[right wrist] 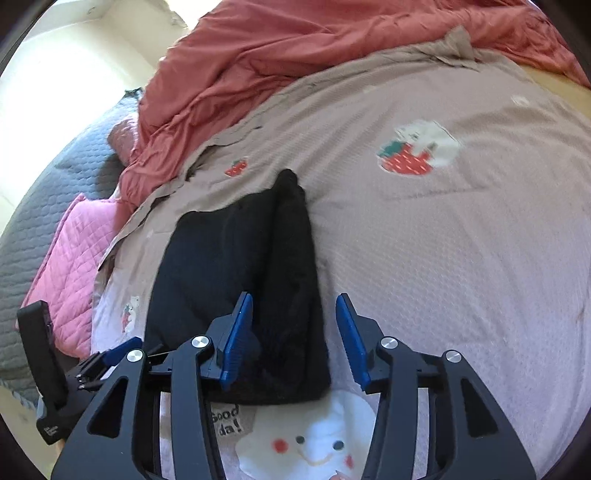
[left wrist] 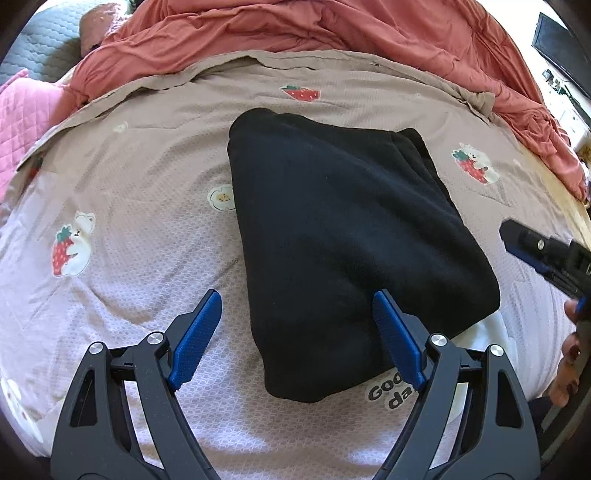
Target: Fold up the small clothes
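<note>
A black garment (left wrist: 343,229), folded into a thick rectangle, lies flat on the pinkish bedspread (left wrist: 129,229). My left gripper (left wrist: 297,299) hovers open over its near left corner, with one blue pad over the cloth and the other over bare bedspread. In the right wrist view the same garment (right wrist: 236,266) runs away from me. My right gripper (right wrist: 293,297) is open above its near right edge, and neither pad presses on the cloth. One finger (left wrist: 524,240) of the right gripper shows at the right edge of the left wrist view, with a person's hand (left wrist: 569,373) behind it.
A rumpled red duvet (left wrist: 295,29) is heaped along the far side of the bed. A pink quilted pillow (right wrist: 70,258) and a grey quilted cover (right wrist: 44,192) lie to the left. The bedspread has strawberry and bear prints. A wooden edge (left wrist: 565,199) runs on the right.
</note>
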Motion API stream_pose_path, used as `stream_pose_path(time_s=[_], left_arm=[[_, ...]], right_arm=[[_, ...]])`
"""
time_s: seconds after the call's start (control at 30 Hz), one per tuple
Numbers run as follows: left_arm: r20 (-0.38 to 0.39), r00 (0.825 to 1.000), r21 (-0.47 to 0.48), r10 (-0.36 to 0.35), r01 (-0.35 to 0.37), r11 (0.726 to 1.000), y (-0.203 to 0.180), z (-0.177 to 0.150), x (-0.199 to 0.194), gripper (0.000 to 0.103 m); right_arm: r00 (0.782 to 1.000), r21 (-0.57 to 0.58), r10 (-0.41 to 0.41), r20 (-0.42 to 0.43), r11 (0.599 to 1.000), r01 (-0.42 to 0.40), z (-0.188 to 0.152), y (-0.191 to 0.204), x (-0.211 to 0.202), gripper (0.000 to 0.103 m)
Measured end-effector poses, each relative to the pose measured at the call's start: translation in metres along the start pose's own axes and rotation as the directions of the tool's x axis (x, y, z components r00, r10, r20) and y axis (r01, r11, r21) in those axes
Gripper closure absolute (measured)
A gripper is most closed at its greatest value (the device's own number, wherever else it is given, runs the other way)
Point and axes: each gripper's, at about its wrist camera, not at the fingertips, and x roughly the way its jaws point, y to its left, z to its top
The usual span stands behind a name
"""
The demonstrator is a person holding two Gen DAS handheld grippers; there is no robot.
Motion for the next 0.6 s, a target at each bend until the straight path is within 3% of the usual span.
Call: stream_pose_path(time_s=[0.6], left_arm=[[0.011, 1.000, 0.006, -0.013, 0.013, 1.000, 0.000, -0.005, 0.000, 0.026]], right_arm=[[0.999, -0.073, 0.019, -0.042, 0.997, -0.022, 0.031, 0.017, 0.057, 0.046]])
